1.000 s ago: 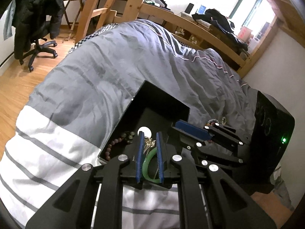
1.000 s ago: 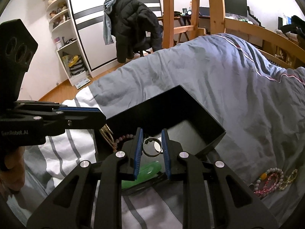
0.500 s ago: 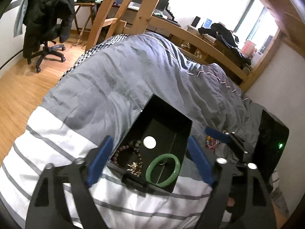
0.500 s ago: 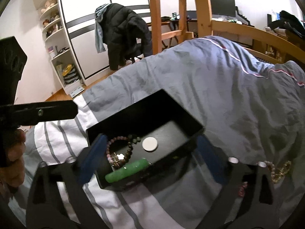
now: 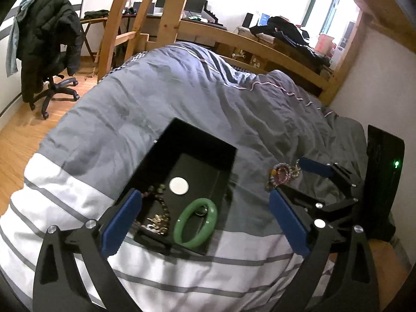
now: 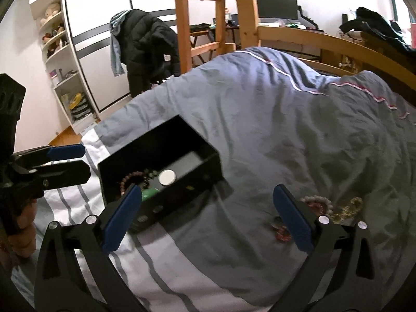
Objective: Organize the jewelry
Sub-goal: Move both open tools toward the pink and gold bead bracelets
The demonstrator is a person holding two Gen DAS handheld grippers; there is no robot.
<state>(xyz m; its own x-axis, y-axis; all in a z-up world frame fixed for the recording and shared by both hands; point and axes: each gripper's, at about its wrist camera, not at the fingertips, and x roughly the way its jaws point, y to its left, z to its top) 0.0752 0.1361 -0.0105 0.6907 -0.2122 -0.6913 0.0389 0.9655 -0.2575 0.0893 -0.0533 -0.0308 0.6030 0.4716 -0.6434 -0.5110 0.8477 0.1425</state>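
A black box [image 5: 192, 140] lies on the grey striped duvet. It holds a green bangle [image 5: 195, 223], a small ring [image 5: 200, 211] inside the bangle, a white disc [image 5: 178, 186], a bead bracelet [image 5: 156, 195] and a gold chain [image 5: 156, 221]. My left gripper [image 5: 204, 200] hovers above the box's near end, jaws opening, nothing between them. My right gripper [image 6: 207, 192] hangs over the duvet right of the box [image 6: 161, 140], jaws opening and empty too. Loose bead bracelets [image 6: 319, 204] and a gold piece [image 6: 349, 208] lie just beyond its right finger.
A hand [image 6: 23, 228] holds the left gripper [image 6: 83, 161] at the left edge. An office chair with a black jacket [image 5: 46, 52] stands on the wooden floor. A wooden ladder [image 5: 156, 13] and bed rail run behind the bed; a white shelf unit [image 6: 65, 78] stands far left.
Both grippers went from shut to wide open and drew back from the box. The right one let go of the ring, the left one of the gold chain; both pieces now lie in the box.
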